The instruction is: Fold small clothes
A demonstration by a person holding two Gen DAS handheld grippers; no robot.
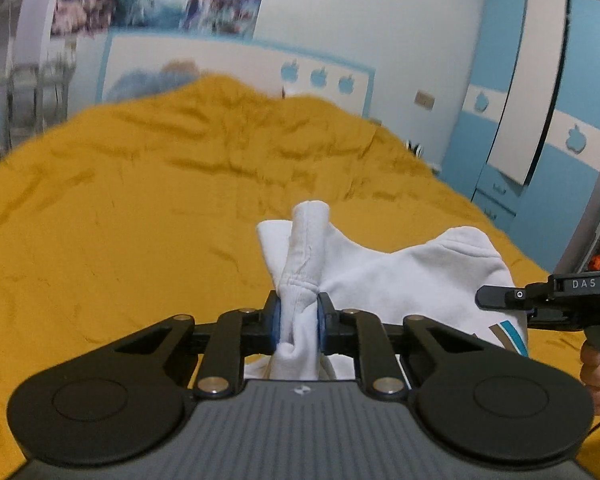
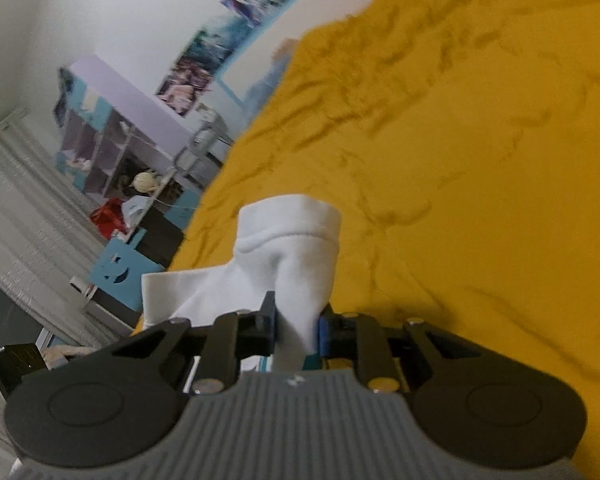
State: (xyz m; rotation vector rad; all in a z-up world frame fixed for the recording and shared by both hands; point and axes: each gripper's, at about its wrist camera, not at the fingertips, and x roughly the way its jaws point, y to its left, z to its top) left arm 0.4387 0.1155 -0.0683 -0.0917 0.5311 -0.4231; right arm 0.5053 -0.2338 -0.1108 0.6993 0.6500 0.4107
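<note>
Left tongs [image 1: 298, 322] and right tongs [image 2: 296, 328] each pinch the white garment [image 1: 400, 276] over the yellow bed [image 1: 120, 200]; "DAS" marks the right tool.

The posters [image 1: 156, 10] on the wall are too blurry to make out. The garment [image 1: 400, 276] is bunched between the jaws, so its shape is hidden. The shelf [image 2: 112, 148] things are too small to tell.

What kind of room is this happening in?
Most likely a child's bedroom. A bed with a yellow blanket fills both views, a blue and white wardrobe with apple cutouts stands beside it, and posters hang on the wall.
</note>
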